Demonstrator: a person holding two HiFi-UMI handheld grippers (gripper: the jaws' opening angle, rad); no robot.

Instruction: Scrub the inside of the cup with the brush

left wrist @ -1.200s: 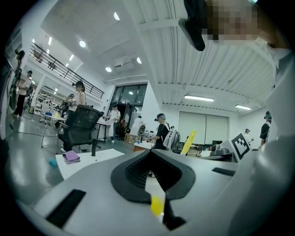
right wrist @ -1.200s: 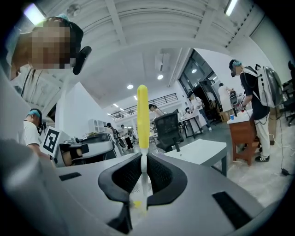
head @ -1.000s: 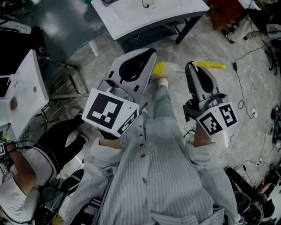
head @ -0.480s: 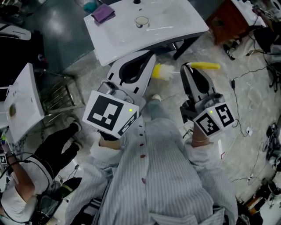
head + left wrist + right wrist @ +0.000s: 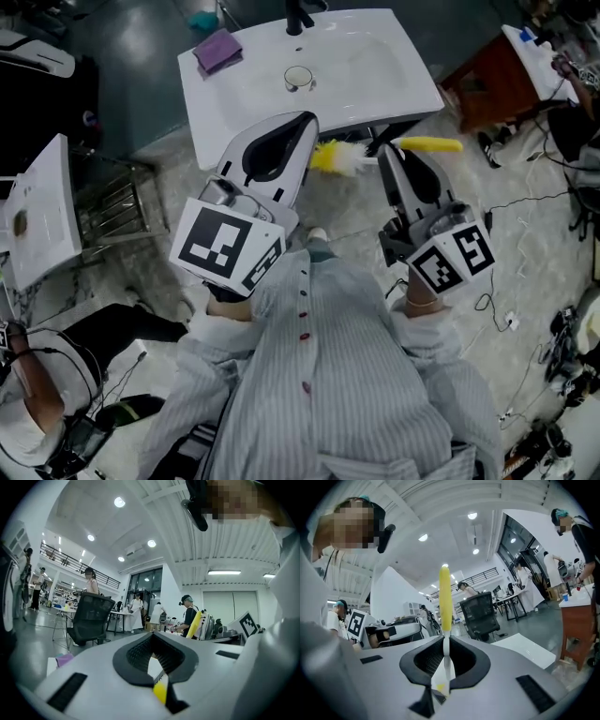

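My right gripper (image 5: 389,156) is shut on a brush held crosswise. Its yellow handle (image 5: 433,144) sticks out to the right and its yellow bristle head (image 5: 336,157) to the left. In the right gripper view the handle (image 5: 445,597) stands upright out of the shut jaws (image 5: 446,641). My left gripper (image 5: 305,122) is shut, with its tip beside the bristles, and I see nothing held in it. Its own view shows the jaws (image 5: 153,637) closed. A small round ring (image 5: 298,78) lies in the white basin (image 5: 394,66); I cannot tell whether it is a cup or the drain.
The basin stands just ahead of both grippers, with a dark tap (image 5: 298,17) and a purple cloth (image 5: 217,49). A brown cabinet (image 5: 487,89) is at the right and a white table (image 5: 42,220) at the left. A seated person (image 5: 37,394) is at lower left. Cables lie on the floor at the right.
Both grippers have been carried forward together towards the white basin, which now fills the top of the head view. The brush has stayed in the right gripper.
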